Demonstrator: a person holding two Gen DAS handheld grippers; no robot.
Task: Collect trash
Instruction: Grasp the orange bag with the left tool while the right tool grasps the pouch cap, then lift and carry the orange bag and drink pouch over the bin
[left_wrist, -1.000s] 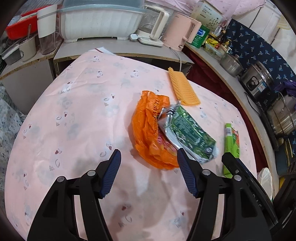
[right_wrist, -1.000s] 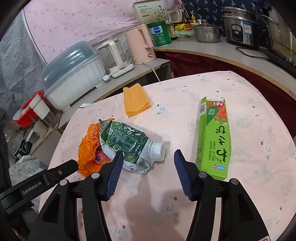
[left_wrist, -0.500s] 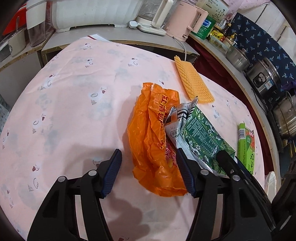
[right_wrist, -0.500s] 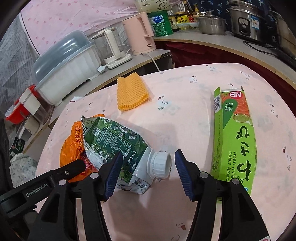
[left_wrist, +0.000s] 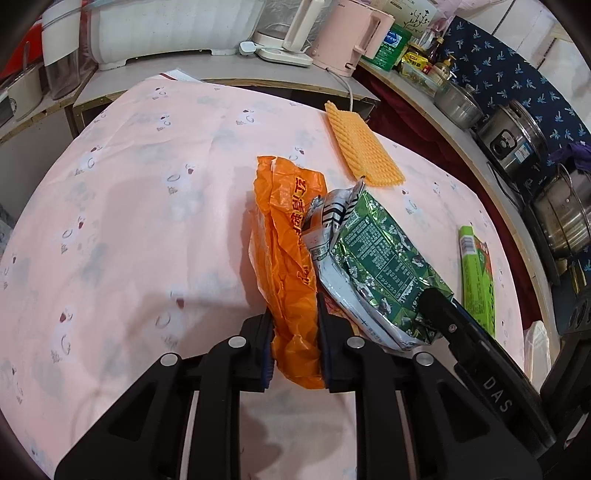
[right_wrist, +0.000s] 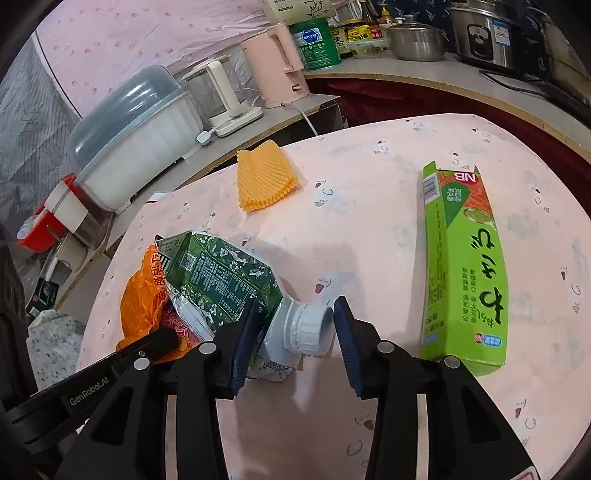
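On the pink-clothed bench (left_wrist: 122, 206) both tools have just been closing: the left tool (left_wrist: 295, 343) now pinches the near end of the orange bag (left_wrist: 288, 236), and the right tool (right_wrist: 291, 332) has narrowed around the crushed carton's (right_wrist: 221, 273) white spout, pads seemingly just touching; pickup looks imminent. How much bag lies under the carton is hidden

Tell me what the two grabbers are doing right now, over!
Left gripper just closed, pinching the orange bag. Right gripper closing around the crushed carton at its white cap. Green box lies apart, nothing blocking.
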